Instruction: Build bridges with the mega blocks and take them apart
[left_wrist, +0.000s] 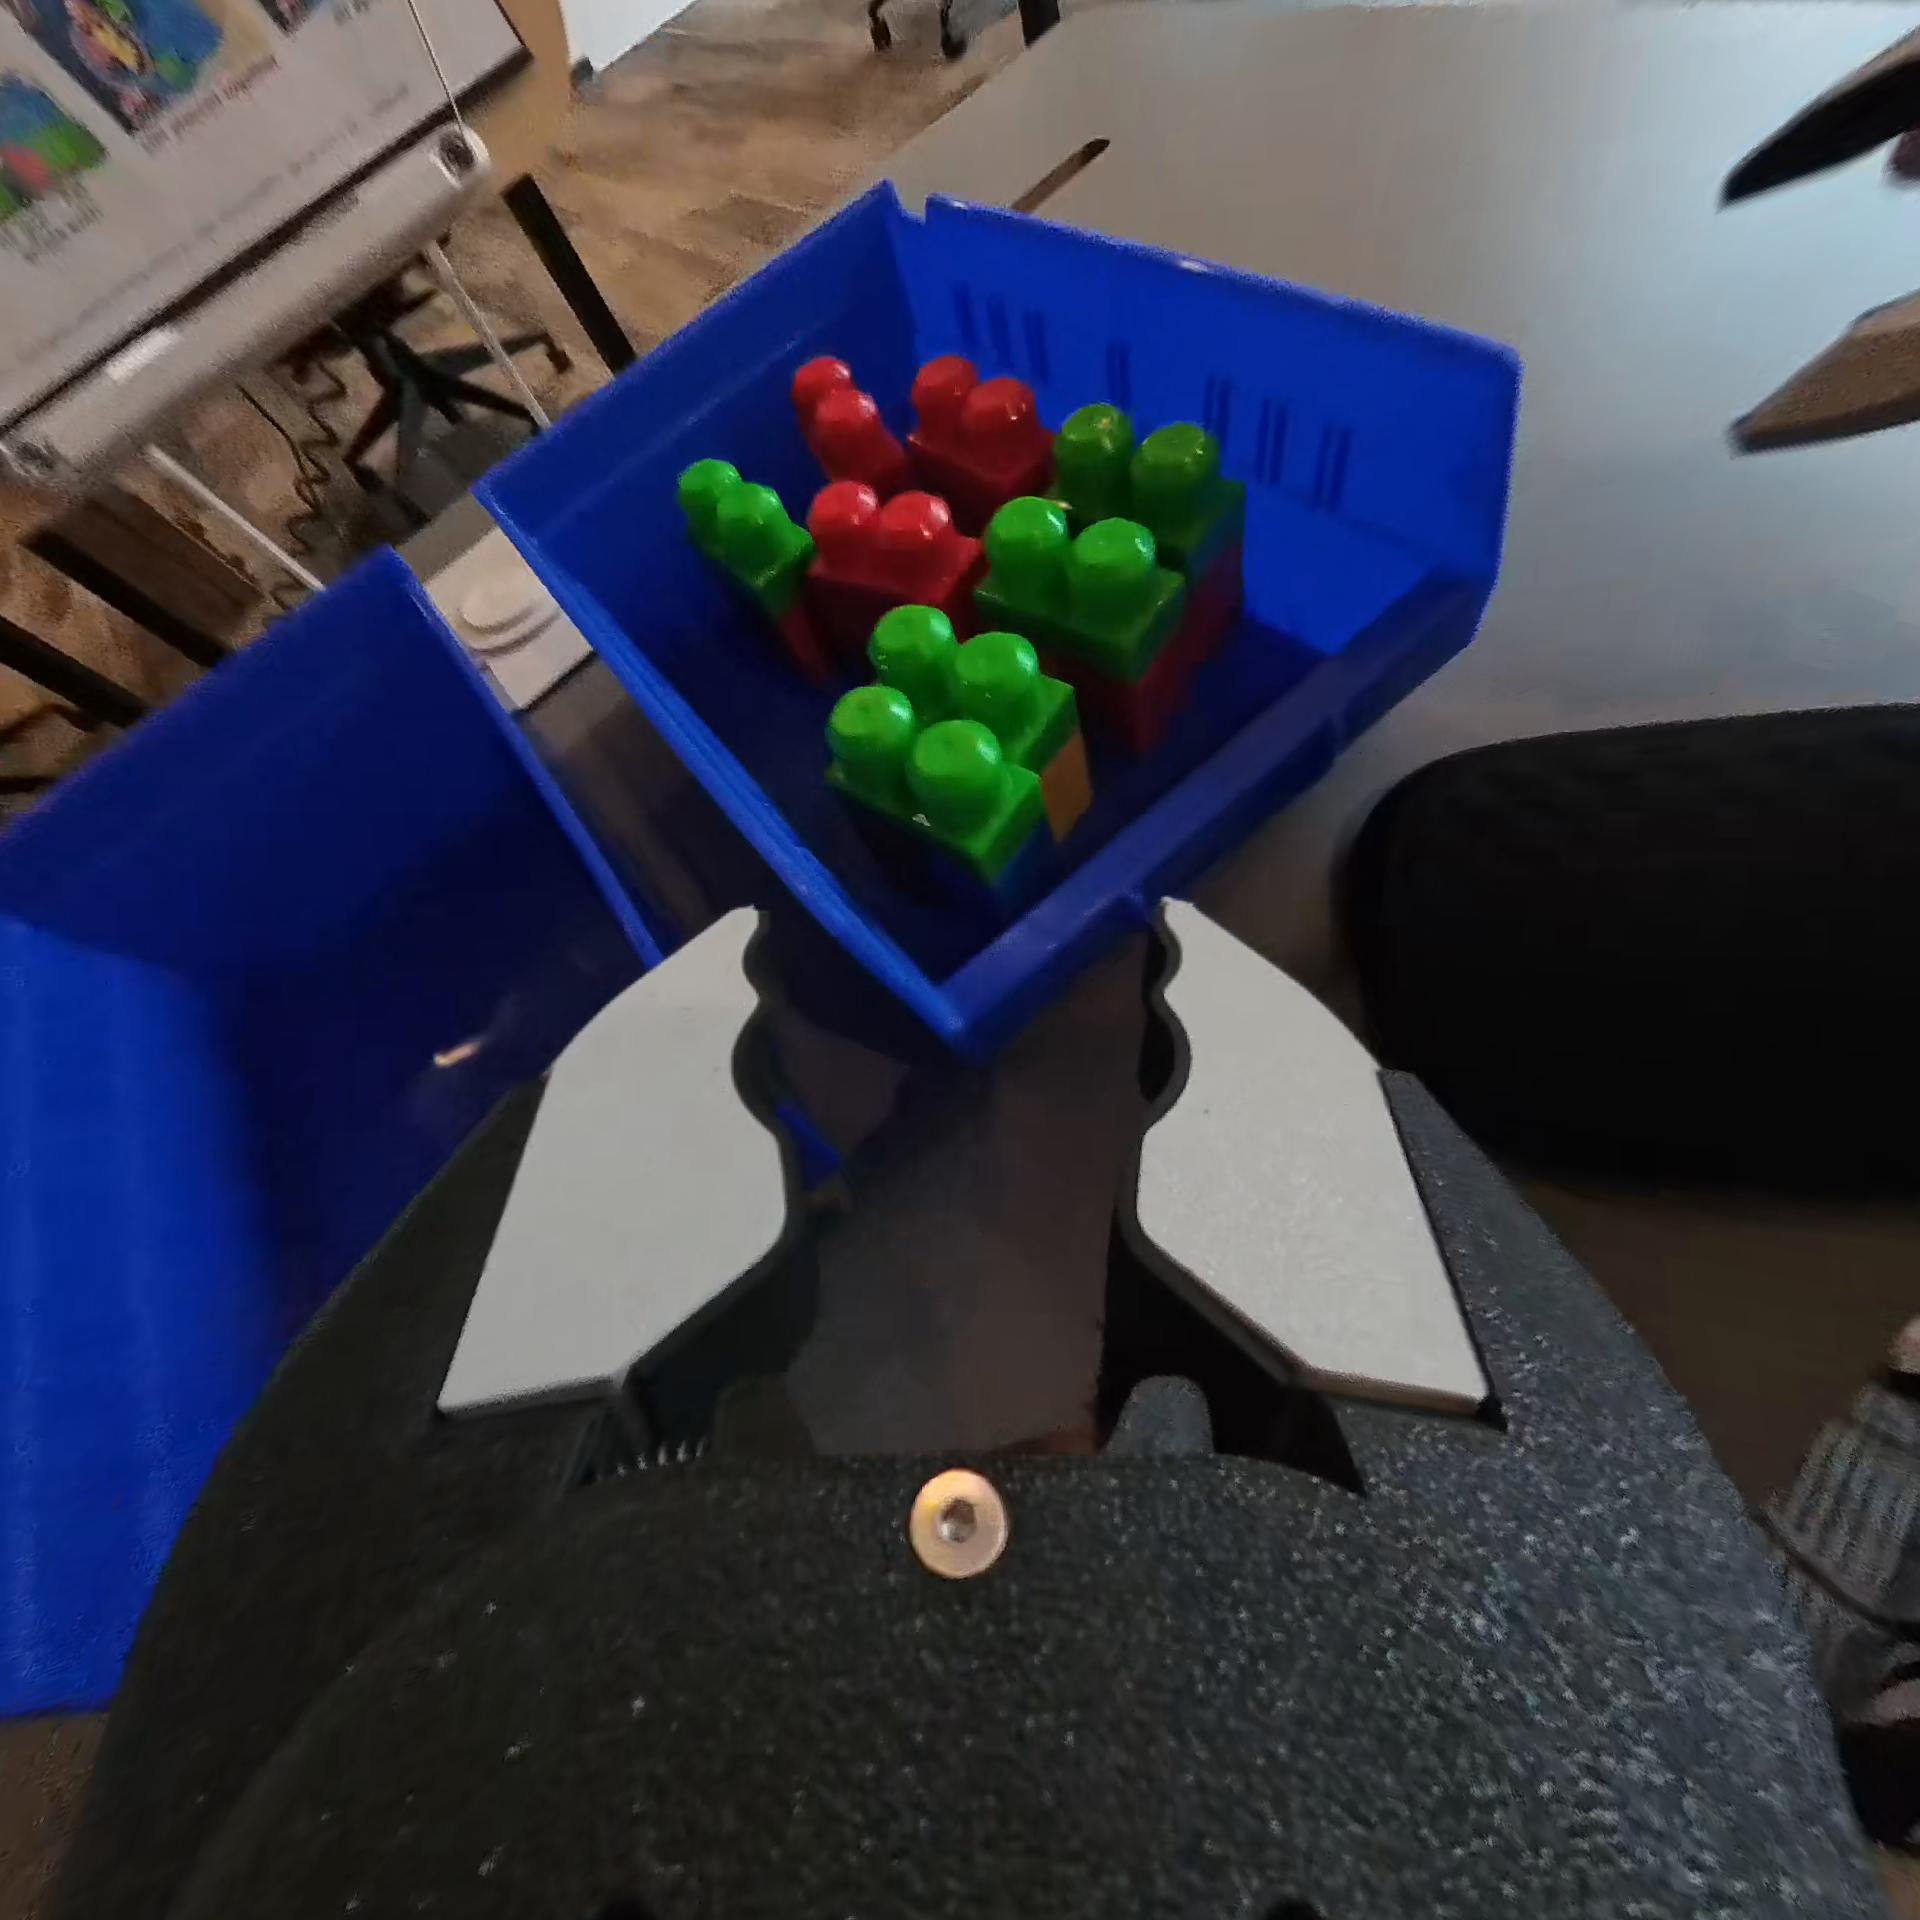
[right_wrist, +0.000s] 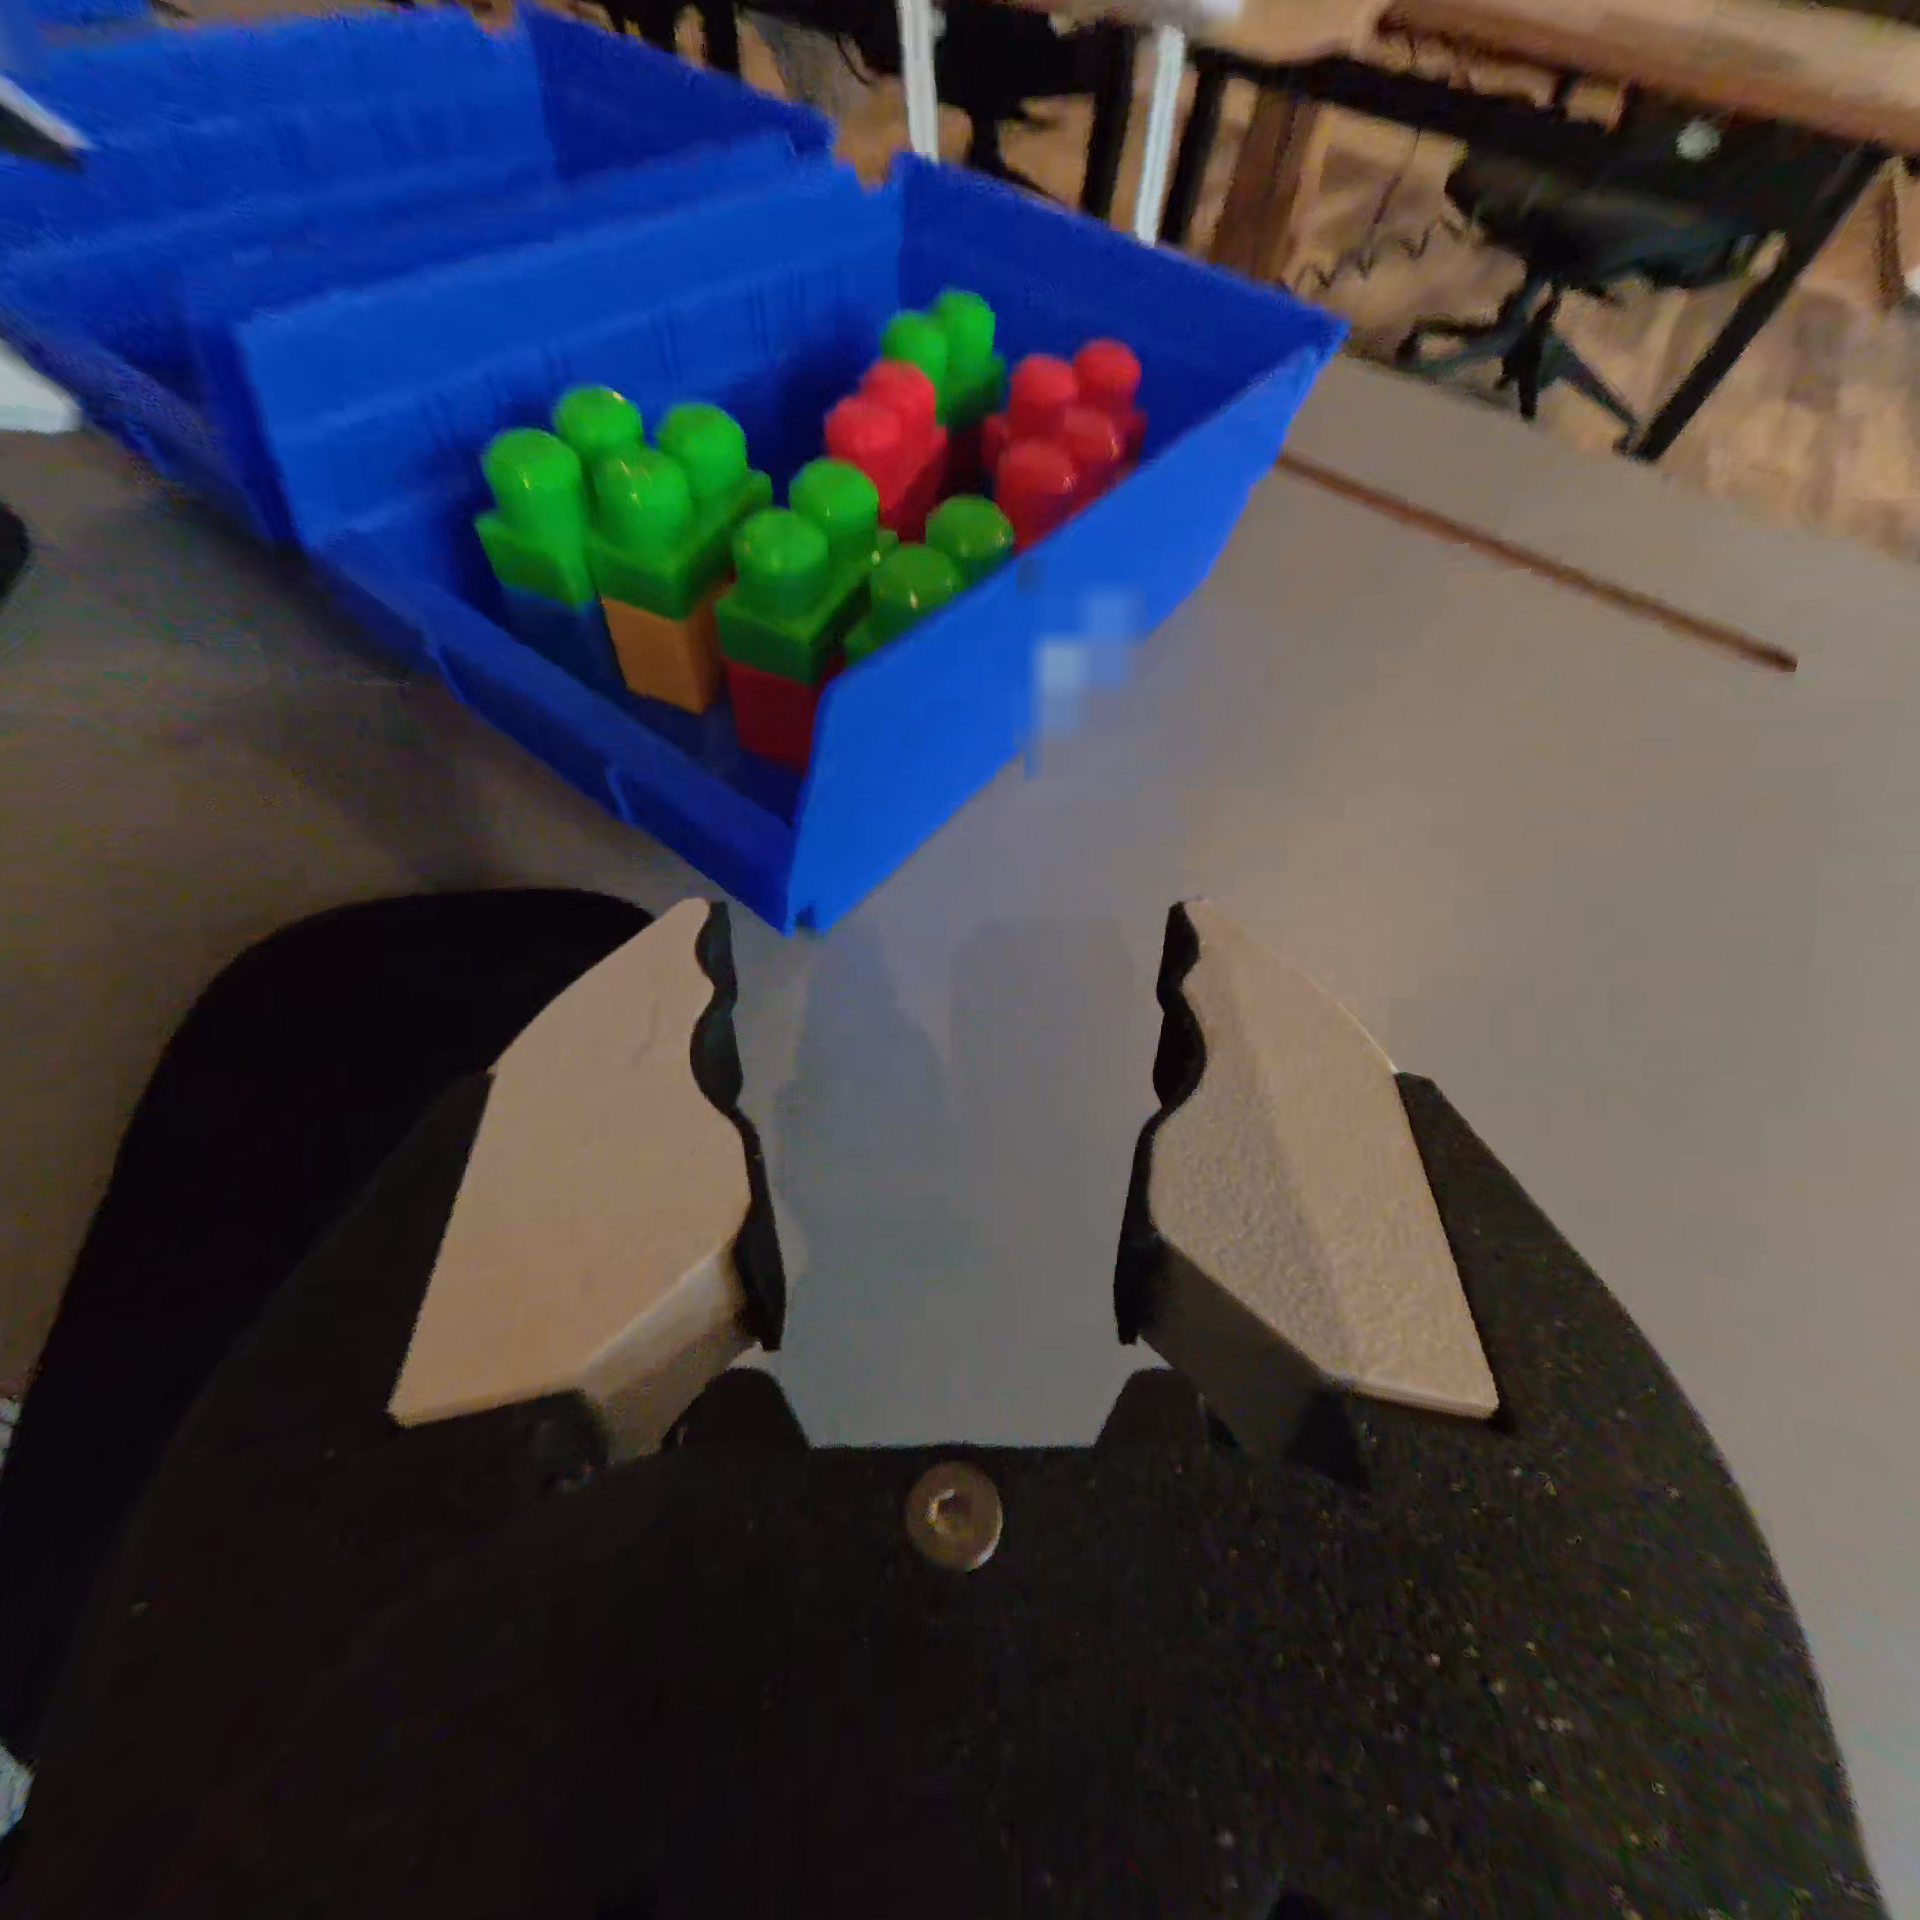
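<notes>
A blue bin (left_wrist: 1382, 488) holds several green blocks (left_wrist: 956, 748) and red blocks (left_wrist: 894, 551), studs up, some stacked on blue, red and orange ones. My left gripper (left_wrist: 951, 935) is open and empty, its tips at the bin's near corner. In the right wrist view the same bin (right_wrist: 935, 717) stands ahead to the left, with green blocks (right_wrist: 634, 509) in front and red blocks (right_wrist: 1049, 447) behind. My right gripper (right_wrist: 945, 925) is open and empty over the grey table, just short of the bin's near corner.
A second blue bin (left_wrist: 260, 1039) stands left of the first; more blue bins (right_wrist: 312, 125) show behind in the right wrist view. A black pad (left_wrist: 1662, 956) lies on the grey table (right_wrist: 1455, 831) to the right. Chairs and table legs (right_wrist: 1558, 260) stand beyond the edge.
</notes>
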